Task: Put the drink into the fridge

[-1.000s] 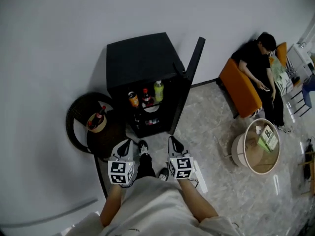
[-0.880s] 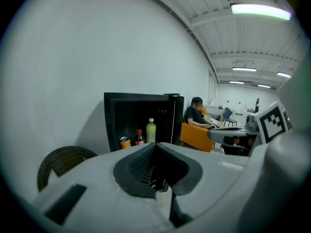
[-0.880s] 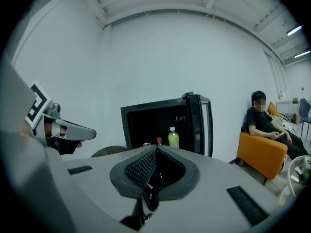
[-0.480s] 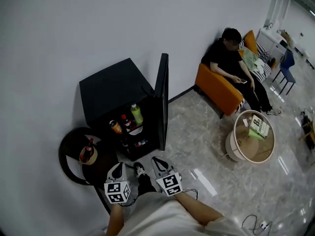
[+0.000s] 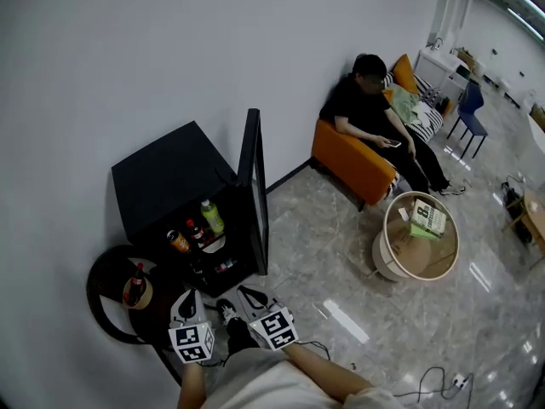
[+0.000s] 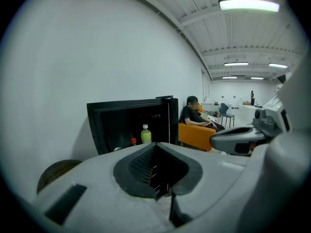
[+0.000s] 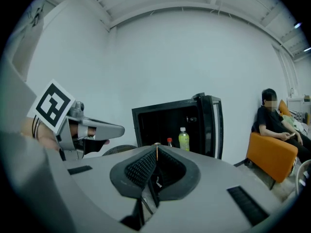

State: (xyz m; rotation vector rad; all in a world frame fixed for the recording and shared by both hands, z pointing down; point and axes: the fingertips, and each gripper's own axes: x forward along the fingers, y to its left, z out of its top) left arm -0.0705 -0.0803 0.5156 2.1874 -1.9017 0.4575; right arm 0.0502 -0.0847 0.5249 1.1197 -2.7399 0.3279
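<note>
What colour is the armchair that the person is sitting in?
The armchair is orange, clearest in the head view.

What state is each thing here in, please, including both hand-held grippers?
Black mini fridge: door open.
Green plastic bottle: upright, capped, on the fridge shelf.
Dark red-capped bottle: standing in the tan basket, outside the fridge.
Left hand-held gripper: shut, empty.
Right hand-held gripper: shut, empty.
</note>
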